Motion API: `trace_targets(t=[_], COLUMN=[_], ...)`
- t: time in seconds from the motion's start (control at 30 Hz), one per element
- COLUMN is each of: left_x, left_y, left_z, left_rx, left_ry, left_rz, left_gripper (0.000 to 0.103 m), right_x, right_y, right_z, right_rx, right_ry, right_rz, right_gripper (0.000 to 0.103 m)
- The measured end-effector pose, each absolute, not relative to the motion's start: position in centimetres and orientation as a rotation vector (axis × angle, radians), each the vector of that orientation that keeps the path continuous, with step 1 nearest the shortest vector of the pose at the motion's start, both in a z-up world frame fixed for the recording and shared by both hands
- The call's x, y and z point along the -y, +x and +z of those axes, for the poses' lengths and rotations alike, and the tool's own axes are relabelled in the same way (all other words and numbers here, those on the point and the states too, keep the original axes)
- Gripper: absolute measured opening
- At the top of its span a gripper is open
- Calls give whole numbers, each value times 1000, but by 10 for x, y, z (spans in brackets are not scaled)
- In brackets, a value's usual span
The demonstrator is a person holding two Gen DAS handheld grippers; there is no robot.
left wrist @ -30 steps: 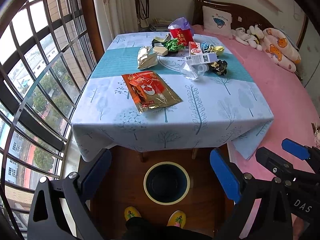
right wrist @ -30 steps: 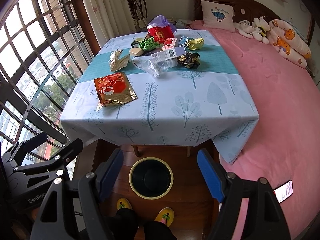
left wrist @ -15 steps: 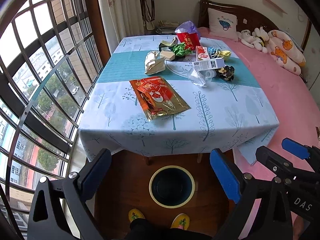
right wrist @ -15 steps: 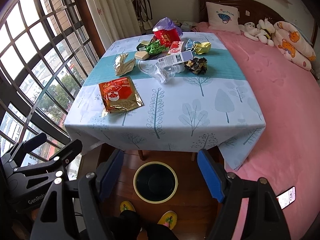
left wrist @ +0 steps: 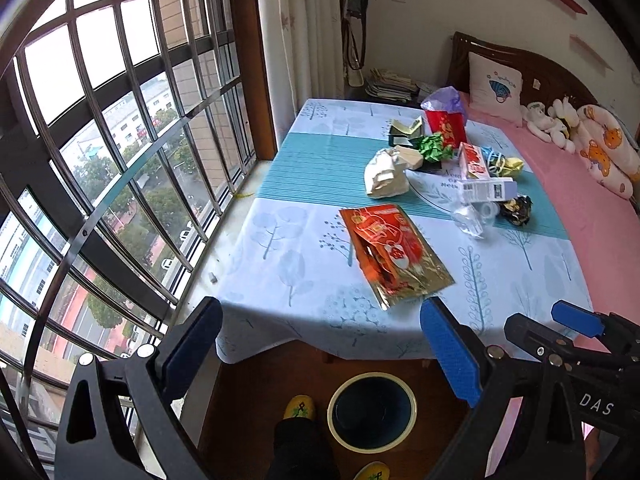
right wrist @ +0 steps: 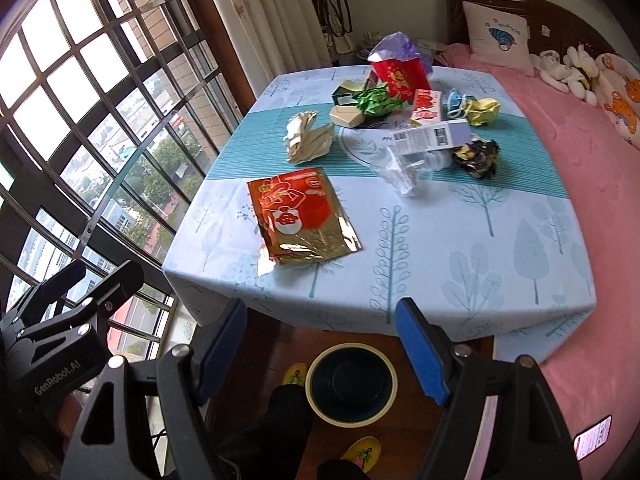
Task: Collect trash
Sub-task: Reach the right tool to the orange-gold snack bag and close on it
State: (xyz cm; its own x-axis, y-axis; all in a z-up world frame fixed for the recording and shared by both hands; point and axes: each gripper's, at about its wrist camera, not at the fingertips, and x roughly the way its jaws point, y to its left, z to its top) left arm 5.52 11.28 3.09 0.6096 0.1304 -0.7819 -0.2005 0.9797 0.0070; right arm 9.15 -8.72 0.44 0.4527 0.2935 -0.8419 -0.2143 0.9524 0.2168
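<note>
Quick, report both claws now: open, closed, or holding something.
Left claw: open, holding nothing.
Right claw: open, holding nothing.

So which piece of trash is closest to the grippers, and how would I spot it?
Start at the table with the tree-patterned blue cloth, beside the window. On the near half, apart from the cluster of wrappers further back, lies the flat foil pouch. It is the only flat, uncrumpled item: shiny red-orange front with a gold edge, lying alone.

Foil wrapper (right wrist: pixel 302 216) on table (right wrist: pixel 500 264), bin (right wrist: pixel 352 385) below
</note>
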Motion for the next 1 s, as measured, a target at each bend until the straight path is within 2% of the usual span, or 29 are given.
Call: trace_targets(t=[0.27,0.5,0.8,0.97,1.0], left_x=[-188,-231,-237,-226,-224], left_y=[125,169,213,231,234], left_z=[5,-32,-56,-61,-61], left_rx=[-1007,-1122,-1174,-1183,-1183], left_ry=[-87,-57,41,85,92], left_rz=[220,184,63,-14,-28], left_gripper=[98,98,98,98,98], right_x=[8,-46,-57,-42,-40], right_y=[155,201,220,227,227], right_z=[-24,-78,-122,-122,-121], right_rx=[-1094,-1157,-1230,-1251,-1246], right_ry=[-12,-175,-270,-149,-131], right_rz=[339,302,194,173,164], right_gripper=[77,78,79,78,75])
